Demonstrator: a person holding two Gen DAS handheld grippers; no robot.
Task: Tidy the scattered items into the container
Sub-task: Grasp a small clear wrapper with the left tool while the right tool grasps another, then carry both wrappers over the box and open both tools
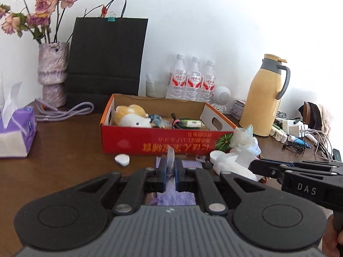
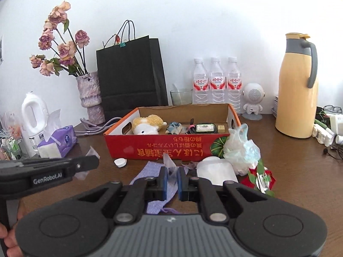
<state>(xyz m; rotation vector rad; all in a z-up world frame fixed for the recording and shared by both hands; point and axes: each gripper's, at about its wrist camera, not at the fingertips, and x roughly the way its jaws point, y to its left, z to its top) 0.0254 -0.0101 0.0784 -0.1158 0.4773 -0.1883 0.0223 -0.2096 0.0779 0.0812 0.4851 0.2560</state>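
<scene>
— Both grippers are clenched, then?

— Yes. Left gripper (image 1: pixel 170 172) and right gripper (image 2: pixel 172 178) each pinch a corner of clear plastic film (image 2: pixel 169 163), just above the purple cloth (image 2: pixel 153 172) on the table (image 1: pixel 64 150).

— And the container?

— Red cardboard box (image 1: pixel 158 142) stands just behind, holding a plush toy (image 1: pixel 131 116). White cap (image 1: pixel 122 159) lies before it — crumpled bags (image 2: pixel 241 147) at its right corner.

I seem to be working in someone's home: a brown wooden table (image 2: pixel 289 171) against a white wall carries dried pink roses in a mottled vase (image 2: pixel 89 94), a purple tissue pack (image 2: pixel 57 142) and a yellow thermos jug (image 2: pixel 297 90).
</scene>
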